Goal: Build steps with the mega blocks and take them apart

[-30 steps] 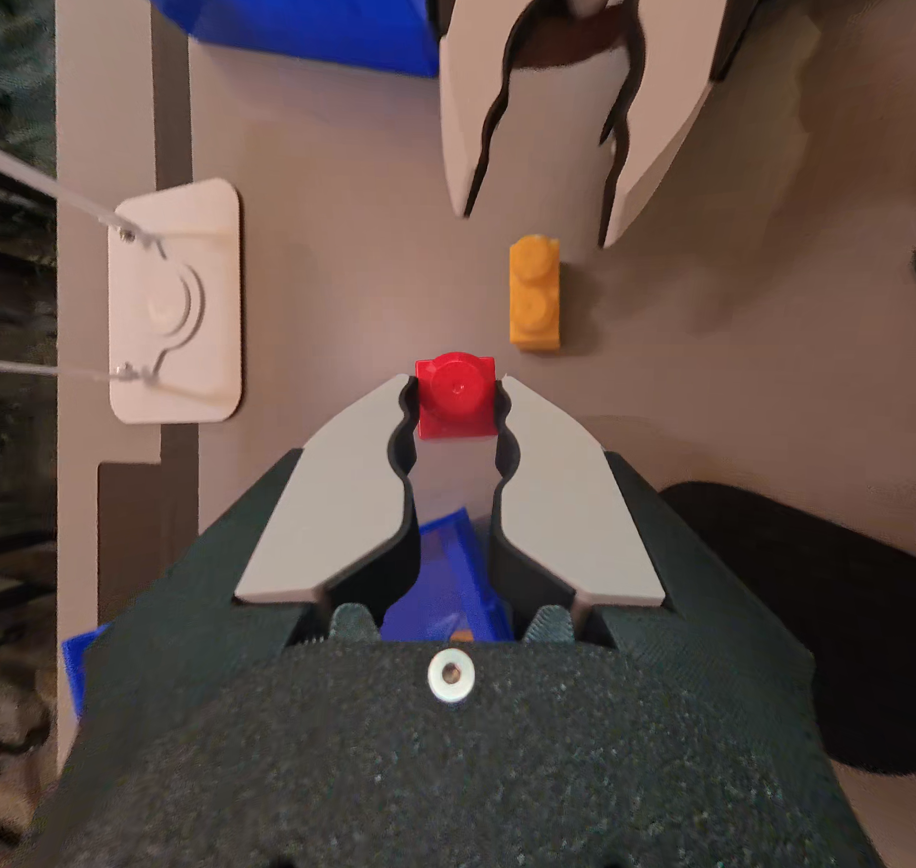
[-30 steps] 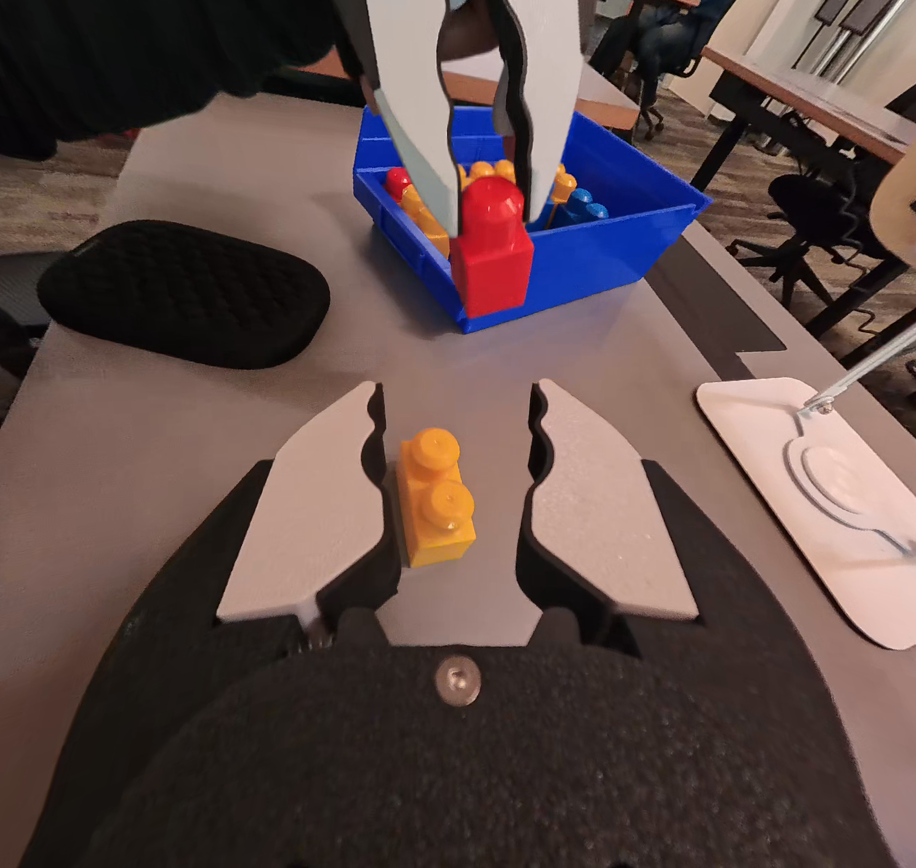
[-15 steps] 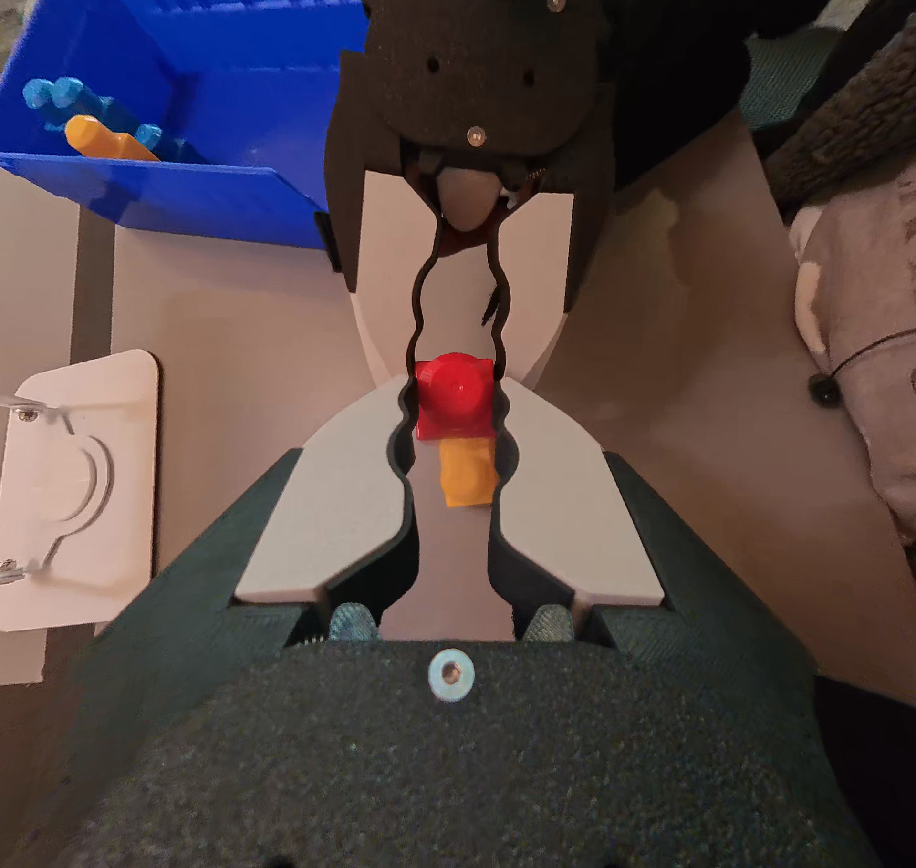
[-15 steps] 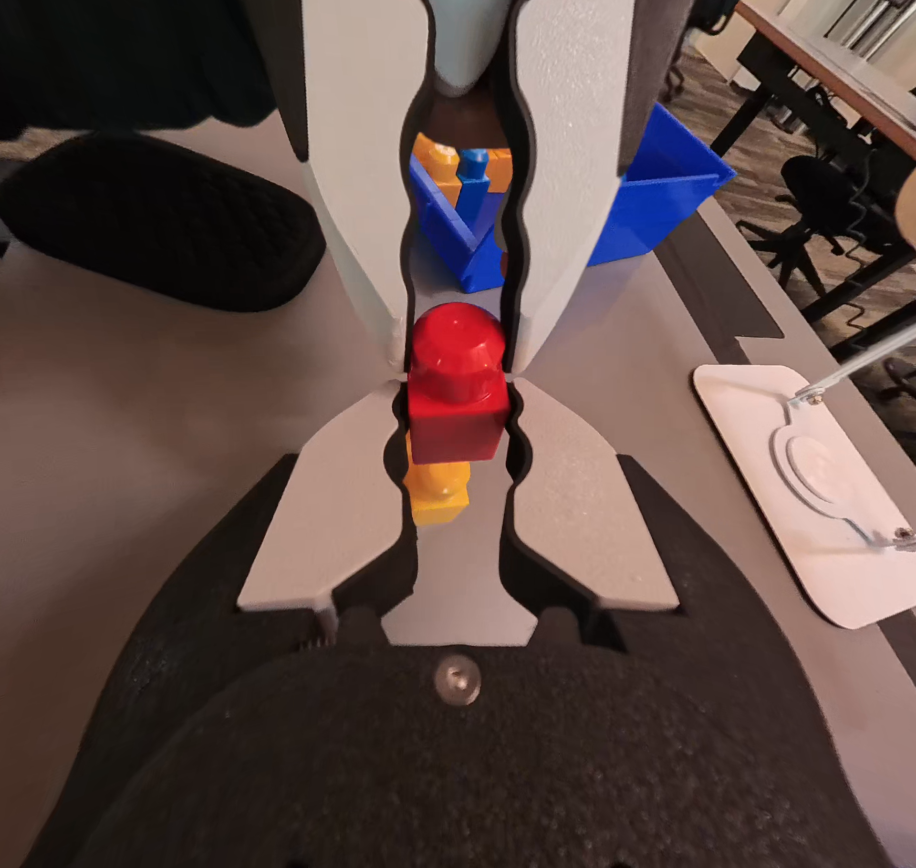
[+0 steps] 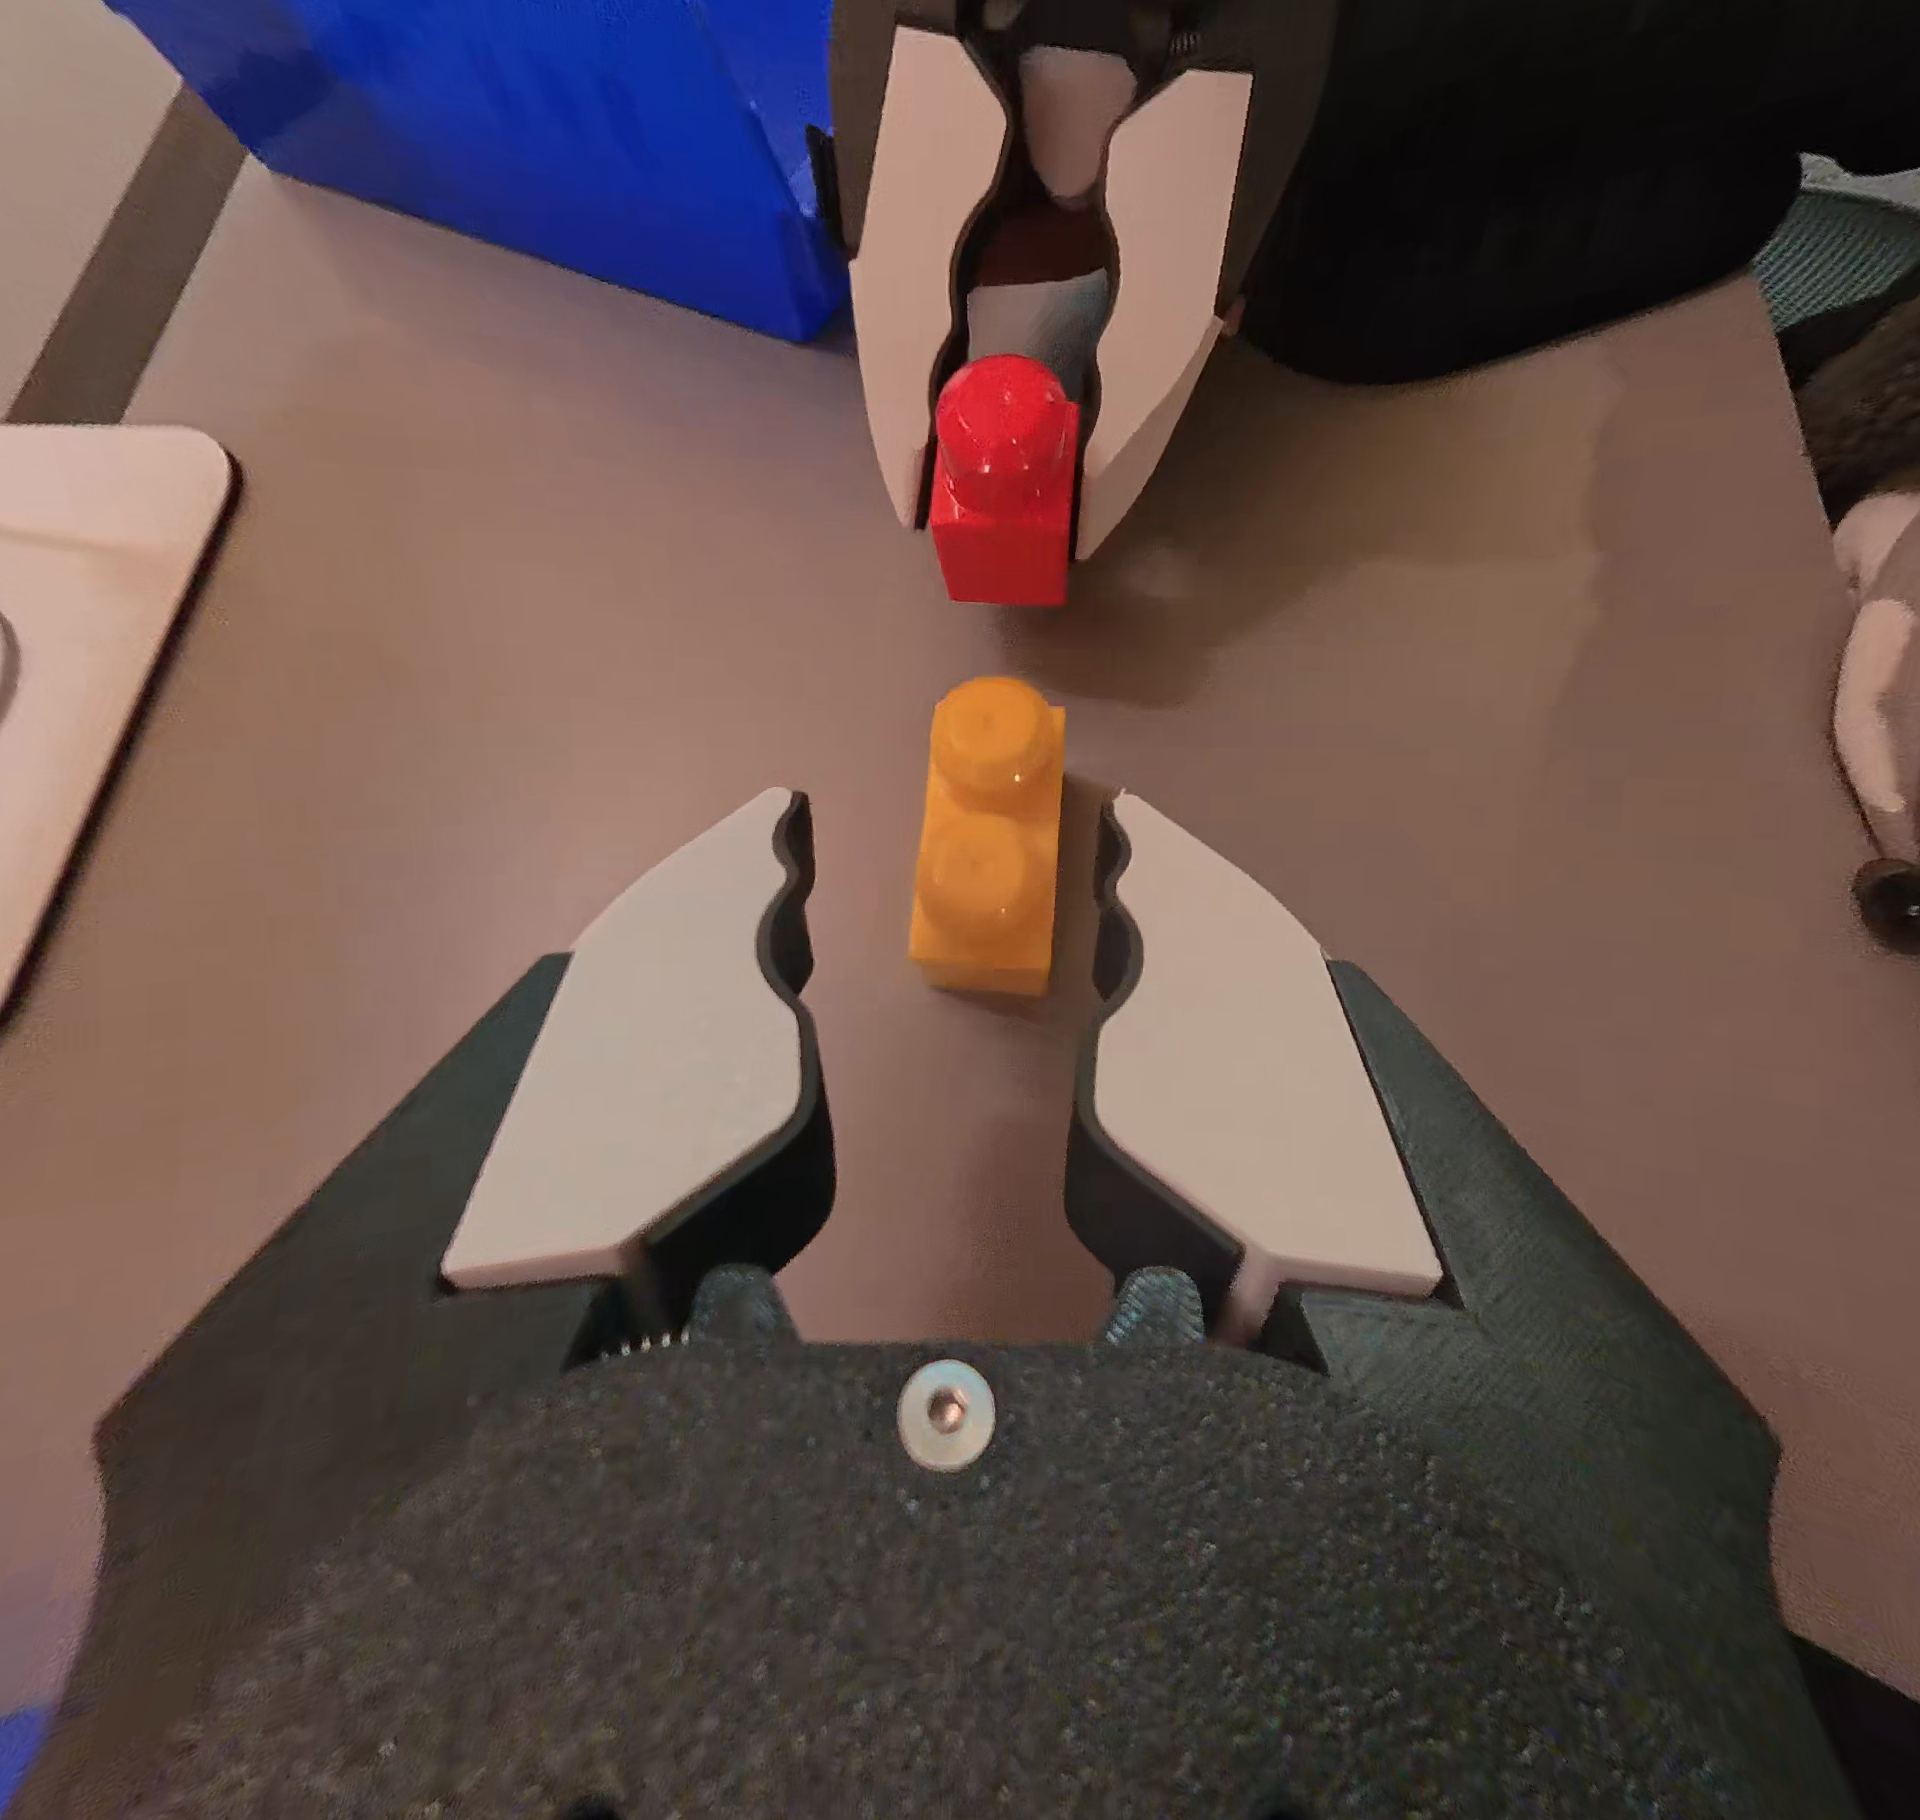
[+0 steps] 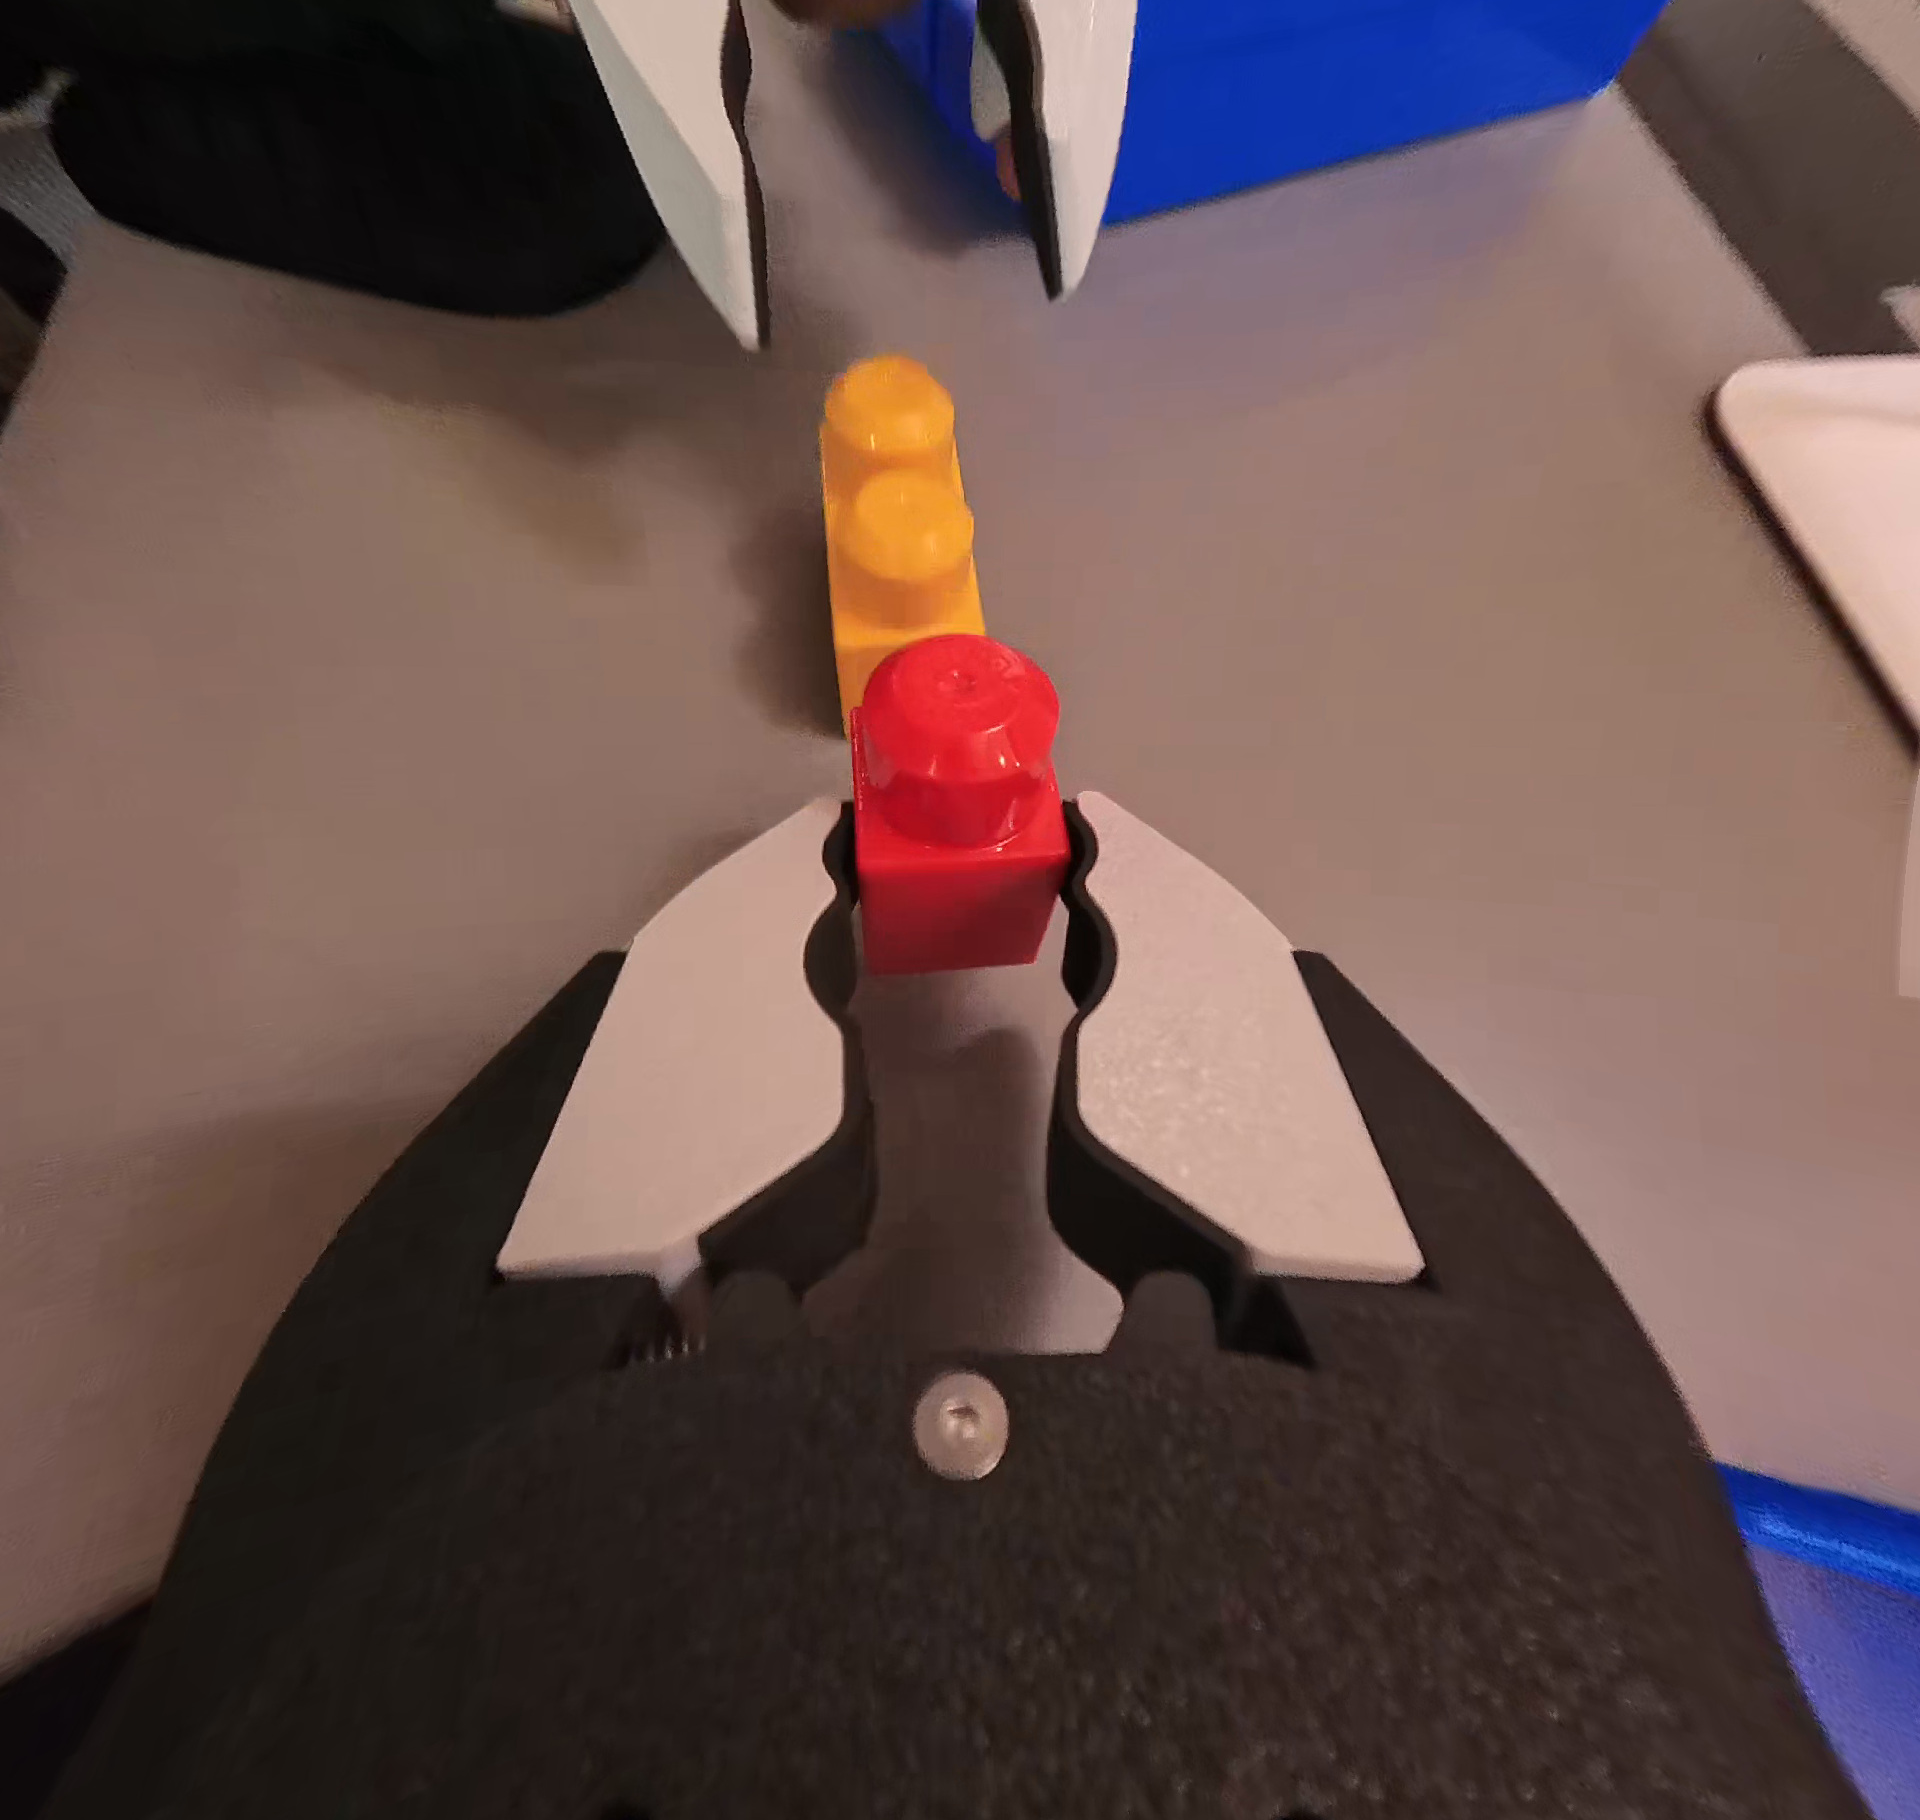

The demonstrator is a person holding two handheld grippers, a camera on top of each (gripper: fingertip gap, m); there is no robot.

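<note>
My right gripper [image 6: 961,820] has its jaws clamped on the red single-stud block [image 6: 956,835], held just short of the orange two-stud block [image 5: 987,856] on the tabletop [image 5: 520,679], likely for stacking. My left gripper [image 5: 956,814], jaws spread and empty, straddles the orange block's near end. The blue bin [image 5: 499,97] sits beyond the orange block; nothing blocks the path.
</note>
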